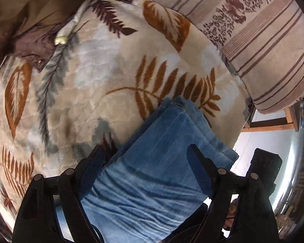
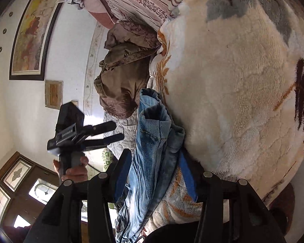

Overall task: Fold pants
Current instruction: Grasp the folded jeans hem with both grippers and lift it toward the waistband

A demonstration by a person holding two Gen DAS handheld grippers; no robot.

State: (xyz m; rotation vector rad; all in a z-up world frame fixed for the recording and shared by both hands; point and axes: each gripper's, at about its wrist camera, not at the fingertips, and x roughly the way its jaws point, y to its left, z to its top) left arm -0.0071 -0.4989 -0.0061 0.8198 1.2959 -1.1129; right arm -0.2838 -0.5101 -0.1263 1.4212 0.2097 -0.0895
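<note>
Blue denim pants [image 1: 158,162] lie folded on a cream blanket with leaf prints [image 1: 91,77]. My left gripper [image 1: 146,149] is open above them, one finger on each side of the fabric, holding nothing. In the right wrist view the pants [image 2: 154,141] hang bunched at the blanket's edge between my right gripper's fingers. My right gripper [image 2: 154,158] is open around the denim; the jaws stand apart. The left gripper [image 2: 111,131] shows in the right wrist view, held in a hand away from the bed.
A striped floral pillow [image 1: 263,46] lies at the far right of the bed. A brown crumpled cloth [image 2: 125,70] sits at the bed's edge. A wooden table edge [image 1: 273,125] stands beside the bed. Framed pictures [image 2: 32,32] hang on the wall.
</note>
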